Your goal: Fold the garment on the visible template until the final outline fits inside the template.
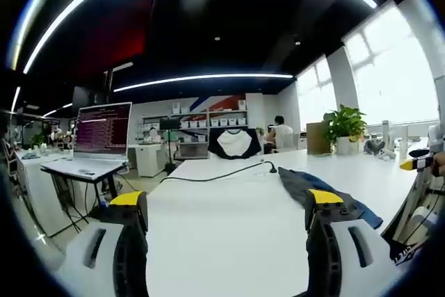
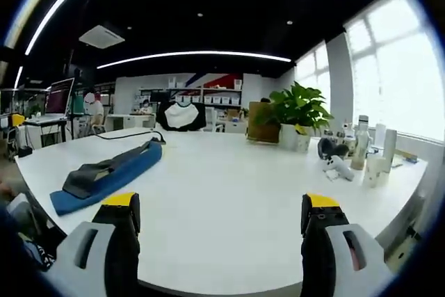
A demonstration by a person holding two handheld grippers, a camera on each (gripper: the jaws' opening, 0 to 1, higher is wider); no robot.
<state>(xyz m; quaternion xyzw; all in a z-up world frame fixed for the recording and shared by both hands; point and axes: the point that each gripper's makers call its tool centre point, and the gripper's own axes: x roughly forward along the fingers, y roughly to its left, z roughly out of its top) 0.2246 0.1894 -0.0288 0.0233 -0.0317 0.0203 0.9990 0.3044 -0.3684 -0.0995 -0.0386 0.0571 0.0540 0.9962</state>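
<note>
Both grippers (image 1: 226,210) (image 2: 219,210) agape, empty; garment (image 2: 104,172) near table (image 2: 229,193) edge.

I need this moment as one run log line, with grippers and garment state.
left gripper: open, empty | right gripper: open, empty | garment: bunched on white table, ungripped | fold: not begun
</note>
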